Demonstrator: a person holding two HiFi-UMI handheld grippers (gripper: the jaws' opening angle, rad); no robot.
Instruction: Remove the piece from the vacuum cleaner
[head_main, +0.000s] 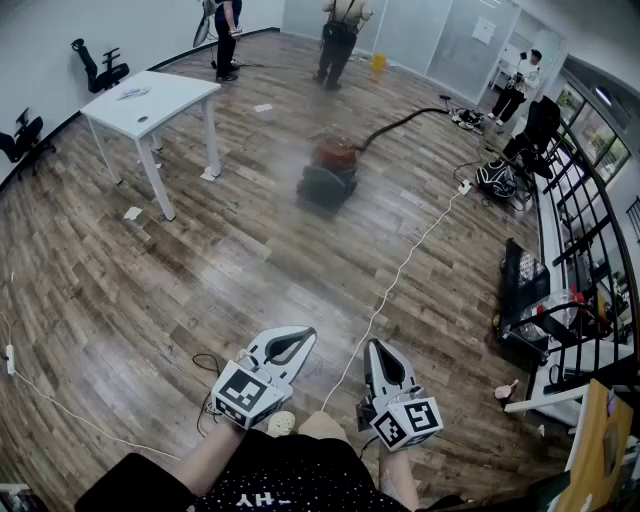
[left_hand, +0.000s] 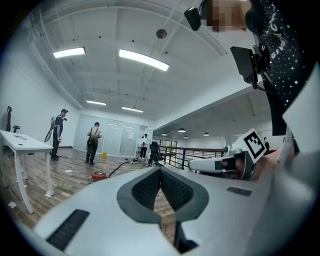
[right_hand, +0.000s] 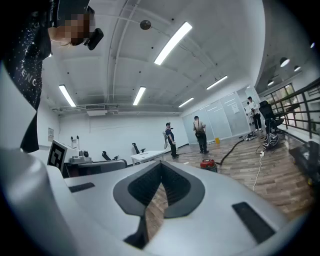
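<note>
The vacuum cleaner (head_main: 328, 170) is a red and dark canister standing on the wooden floor well ahead, and its black hose (head_main: 400, 122) runs off to the far right. It looks small in the left gripper view (left_hand: 98, 176) and in the right gripper view (right_hand: 208, 164). My left gripper (head_main: 304, 334) and right gripper (head_main: 374, 346) are held side by side close to my body, far from the vacuum. Both point forward with jaws together and nothing between them. The same shut jaws show in the left gripper's (left_hand: 160, 170) and the right gripper's (right_hand: 161, 164) own views.
A white table (head_main: 150, 100) stands at the left with office chairs (head_main: 98, 68) by the wall. Three people (head_main: 340, 35) stand at the far end. A white cable (head_main: 400, 275) crosses the floor toward me. A black railing (head_main: 590, 250) and stacked gear line the right side.
</note>
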